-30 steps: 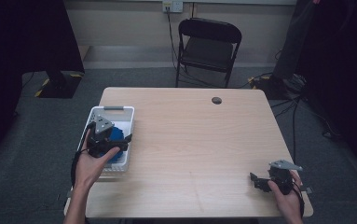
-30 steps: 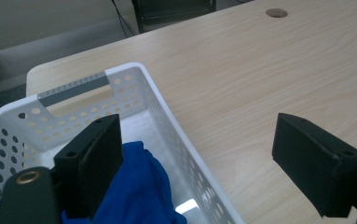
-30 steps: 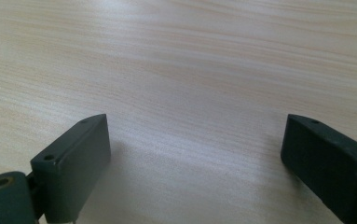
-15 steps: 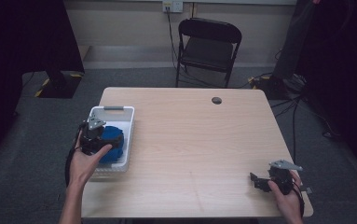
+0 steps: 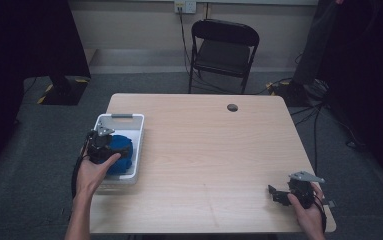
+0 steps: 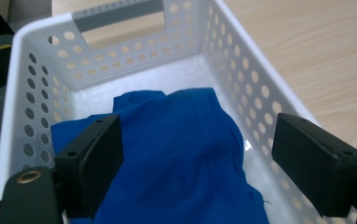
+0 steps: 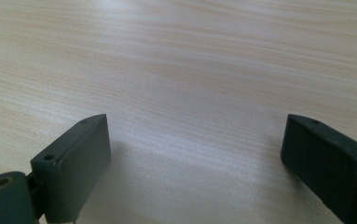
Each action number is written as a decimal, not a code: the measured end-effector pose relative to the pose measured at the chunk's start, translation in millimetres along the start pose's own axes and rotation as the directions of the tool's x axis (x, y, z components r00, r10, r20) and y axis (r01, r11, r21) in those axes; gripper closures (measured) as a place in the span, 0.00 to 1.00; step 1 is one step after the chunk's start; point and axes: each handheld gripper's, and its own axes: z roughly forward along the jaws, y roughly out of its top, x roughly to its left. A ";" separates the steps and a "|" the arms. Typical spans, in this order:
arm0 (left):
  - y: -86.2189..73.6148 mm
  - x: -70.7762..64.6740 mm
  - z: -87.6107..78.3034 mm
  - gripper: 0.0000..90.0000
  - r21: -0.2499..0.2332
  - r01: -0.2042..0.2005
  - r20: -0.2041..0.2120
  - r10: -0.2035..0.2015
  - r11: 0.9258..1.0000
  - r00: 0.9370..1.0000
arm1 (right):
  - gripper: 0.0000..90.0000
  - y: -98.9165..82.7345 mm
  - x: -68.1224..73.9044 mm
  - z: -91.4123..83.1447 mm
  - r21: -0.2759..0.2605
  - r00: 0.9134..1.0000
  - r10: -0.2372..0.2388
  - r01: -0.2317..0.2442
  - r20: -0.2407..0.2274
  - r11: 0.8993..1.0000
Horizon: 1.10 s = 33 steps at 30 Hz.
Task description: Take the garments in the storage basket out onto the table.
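**Left gripper over cloth in basket**

Left gripper hangs over the white basket at the table's left edge, jaws spread, blue cloth bunched below, ungripped. Right gripper sits low over bare tabletop near the right corner, jaws spread, nothing between.

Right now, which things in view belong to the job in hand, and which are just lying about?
In the job:
- blue cloth, lying in the basket
- white basket
- left gripper, jaws open above the cloth

Lying about:
- right gripper, open, resting on the table
- small dark disc near the far edge
- folding chair behind the table
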 end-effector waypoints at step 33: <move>-9.0 12.2 46.1 0.11 0.345 0.063 -0.081 -0.037 0.937 0.996 | 0.08 -0.7 -0.9 -0.8 0.000 1.000 -0.009 0.009 -0.010 1.000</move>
